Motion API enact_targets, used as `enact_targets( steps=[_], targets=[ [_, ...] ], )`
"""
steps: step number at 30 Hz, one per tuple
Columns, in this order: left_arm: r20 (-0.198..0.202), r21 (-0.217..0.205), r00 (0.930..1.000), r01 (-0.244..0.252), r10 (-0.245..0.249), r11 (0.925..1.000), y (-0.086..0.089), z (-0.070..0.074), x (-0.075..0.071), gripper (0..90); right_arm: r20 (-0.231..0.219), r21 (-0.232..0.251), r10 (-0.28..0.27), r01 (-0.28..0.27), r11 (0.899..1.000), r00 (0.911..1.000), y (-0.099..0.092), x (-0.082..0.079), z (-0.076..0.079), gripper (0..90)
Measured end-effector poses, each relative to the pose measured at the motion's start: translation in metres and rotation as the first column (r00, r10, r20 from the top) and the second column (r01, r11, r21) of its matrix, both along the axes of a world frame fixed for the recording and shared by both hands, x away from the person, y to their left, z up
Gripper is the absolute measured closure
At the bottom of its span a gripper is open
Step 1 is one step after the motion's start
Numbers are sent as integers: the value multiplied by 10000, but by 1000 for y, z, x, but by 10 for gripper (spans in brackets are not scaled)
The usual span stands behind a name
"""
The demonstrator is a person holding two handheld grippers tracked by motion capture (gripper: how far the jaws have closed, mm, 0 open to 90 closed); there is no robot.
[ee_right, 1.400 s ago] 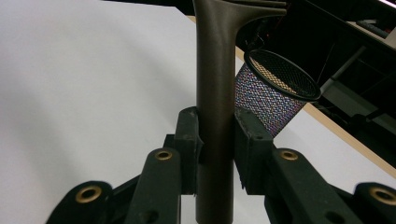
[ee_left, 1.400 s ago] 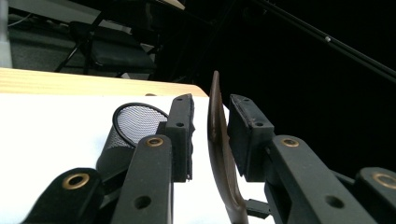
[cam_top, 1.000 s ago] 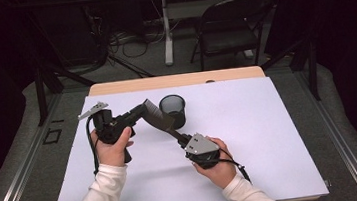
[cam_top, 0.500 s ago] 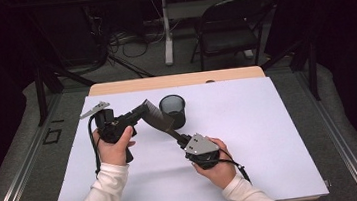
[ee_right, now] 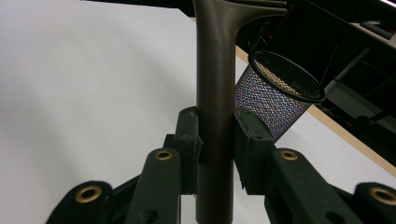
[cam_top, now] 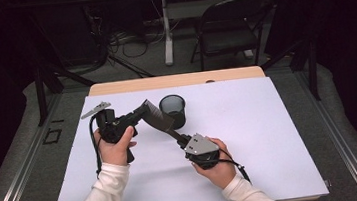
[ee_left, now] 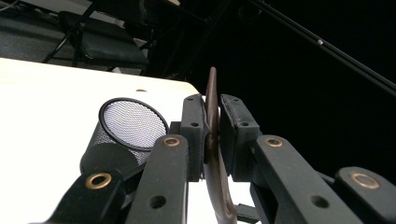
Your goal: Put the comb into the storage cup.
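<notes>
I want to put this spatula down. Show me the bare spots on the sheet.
Free: the right half of the white sheet, right of the mesh cup, and the strip along its near edge. Crowded: the left-centre, where the left claw and right claw both grip the spatula beside the cup.

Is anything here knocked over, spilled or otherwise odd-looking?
Nothing is spilled or toppled. The mesh cup stands upright on the table. The one unusual sight: both grippers clamp a single dark spatula in mid-air beside it.
</notes>
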State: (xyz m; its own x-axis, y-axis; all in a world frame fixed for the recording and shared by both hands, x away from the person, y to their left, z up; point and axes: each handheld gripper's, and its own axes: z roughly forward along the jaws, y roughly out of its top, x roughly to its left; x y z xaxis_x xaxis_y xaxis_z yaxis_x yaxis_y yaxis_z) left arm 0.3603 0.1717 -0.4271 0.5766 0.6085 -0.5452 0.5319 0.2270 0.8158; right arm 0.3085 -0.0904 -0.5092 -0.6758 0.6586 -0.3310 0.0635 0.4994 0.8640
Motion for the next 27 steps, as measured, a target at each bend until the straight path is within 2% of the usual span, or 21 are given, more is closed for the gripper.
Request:
enact_targets(
  steps=[21, 27],
  targets=[
    [-353, -671, 9991, 197, -221, 9976, 1, -3, 2, 842, -207, 123, 64, -61, 9999, 9998, -1, 2, -1, 731],
    [-426, -741, 9988, 215, -247, 9970, 2, -3, 3, 844, -231, 167, 82, -78, 9998, 9997, -1, 2, -1, 731]
  ],
)
